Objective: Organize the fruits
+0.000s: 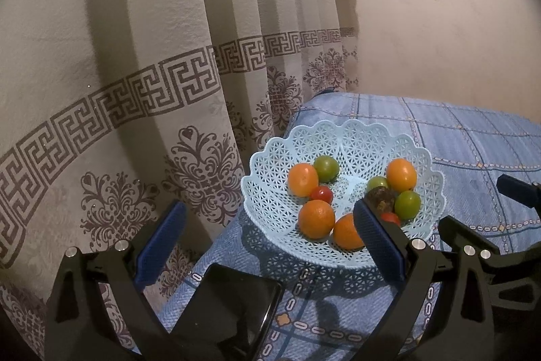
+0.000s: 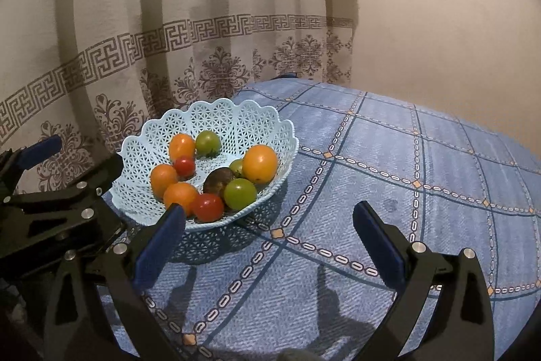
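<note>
Left gripper (image 1: pixel 270 246) stands with jaws spread wide, nothing between them, over the near edge of the blue checked tablecloth (image 1: pixel 473 137); a black phone (image 1: pixel 236 310) lies just below it. Right gripper (image 2: pixel 268 246) likewise spread and empty, above bare cloth. Beyond both, the pale blue lattice basket (image 2: pixel 236 120) rests on the cloth near its left corner, holding oranges (image 2: pixel 259 163), green fruits (image 2: pixel 240 193), red tomatoes (image 2: pixel 208 207) and one dark fruit (image 2: pixel 218 179). A patterned curtain (image 1: pixel 135 90) hangs behind.
</note>
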Action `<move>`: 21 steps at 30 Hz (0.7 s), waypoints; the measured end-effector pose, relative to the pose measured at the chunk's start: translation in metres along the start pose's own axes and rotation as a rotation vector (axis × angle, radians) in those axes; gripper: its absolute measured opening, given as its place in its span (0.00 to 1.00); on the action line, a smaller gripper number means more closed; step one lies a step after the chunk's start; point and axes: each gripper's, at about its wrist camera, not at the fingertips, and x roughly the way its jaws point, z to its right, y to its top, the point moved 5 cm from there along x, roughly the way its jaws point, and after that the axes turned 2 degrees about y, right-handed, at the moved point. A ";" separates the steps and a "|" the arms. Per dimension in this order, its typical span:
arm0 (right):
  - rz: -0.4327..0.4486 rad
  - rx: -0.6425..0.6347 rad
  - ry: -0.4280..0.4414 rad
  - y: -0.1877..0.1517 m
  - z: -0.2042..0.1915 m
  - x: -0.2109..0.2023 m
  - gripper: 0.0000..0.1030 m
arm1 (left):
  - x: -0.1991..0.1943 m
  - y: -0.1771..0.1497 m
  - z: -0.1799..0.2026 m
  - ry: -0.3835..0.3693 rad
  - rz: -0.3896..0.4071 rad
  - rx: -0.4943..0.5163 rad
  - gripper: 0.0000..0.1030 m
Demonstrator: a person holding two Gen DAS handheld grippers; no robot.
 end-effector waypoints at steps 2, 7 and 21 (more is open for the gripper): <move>-0.004 -0.004 -0.003 0.000 0.000 0.000 0.95 | 0.001 0.000 0.001 0.003 -0.002 0.014 0.97; -0.009 -0.007 -0.005 -0.001 -0.001 0.001 0.95 | 0.002 -0.001 0.002 0.005 -0.006 0.028 0.97; -0.022 -0.011 -0.005 -0.002 -0.002 0.001 0.95 | 0.010 -0.004 0.001 0.012 -0.021 0.034 0.97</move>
